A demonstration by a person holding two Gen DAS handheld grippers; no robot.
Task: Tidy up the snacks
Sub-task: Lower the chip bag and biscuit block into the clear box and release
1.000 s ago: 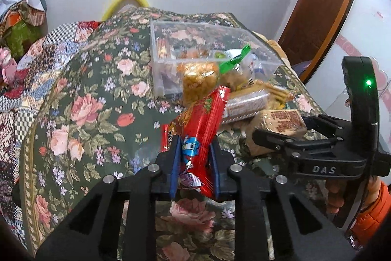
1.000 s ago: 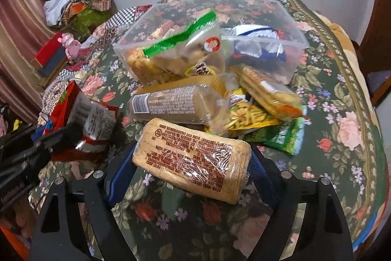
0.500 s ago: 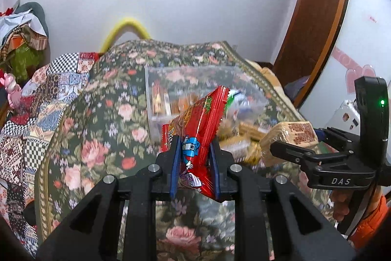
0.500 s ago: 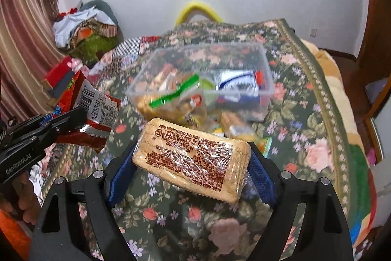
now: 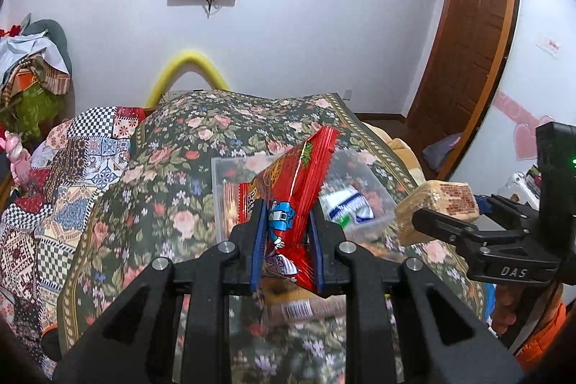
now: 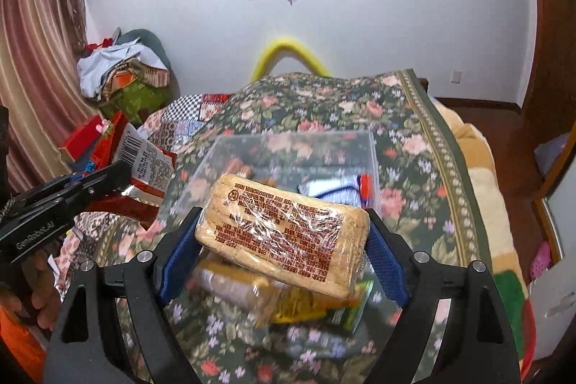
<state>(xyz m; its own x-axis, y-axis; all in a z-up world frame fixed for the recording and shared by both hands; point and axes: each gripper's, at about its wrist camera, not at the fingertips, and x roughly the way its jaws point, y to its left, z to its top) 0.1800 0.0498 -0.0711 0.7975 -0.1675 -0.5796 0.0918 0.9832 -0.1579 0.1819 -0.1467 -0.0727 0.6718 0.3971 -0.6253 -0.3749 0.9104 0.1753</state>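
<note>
Left wrist view: the left gripper (image 5: 288, 240) clenches a red snack packet (image 5: 293, 200), raised in front of the clear bin (image 5: 374, 182) on the bed.

Right wrist view: the right gripper (image 6: 284, 258) clamps a wrapped cracker block (image 6: 284, 233) just short of that bin. Both seem mid-carry; next, lowering each into the bin.

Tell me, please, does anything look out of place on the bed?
Yes. Several snack packets lie loose on the floral bedspread, outside the clear plastic box, in an untidy heap against its near side.

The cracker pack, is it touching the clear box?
Apart. In the right wrist view the right claw holds the cracker pack in the air, above the clear box.
</note>
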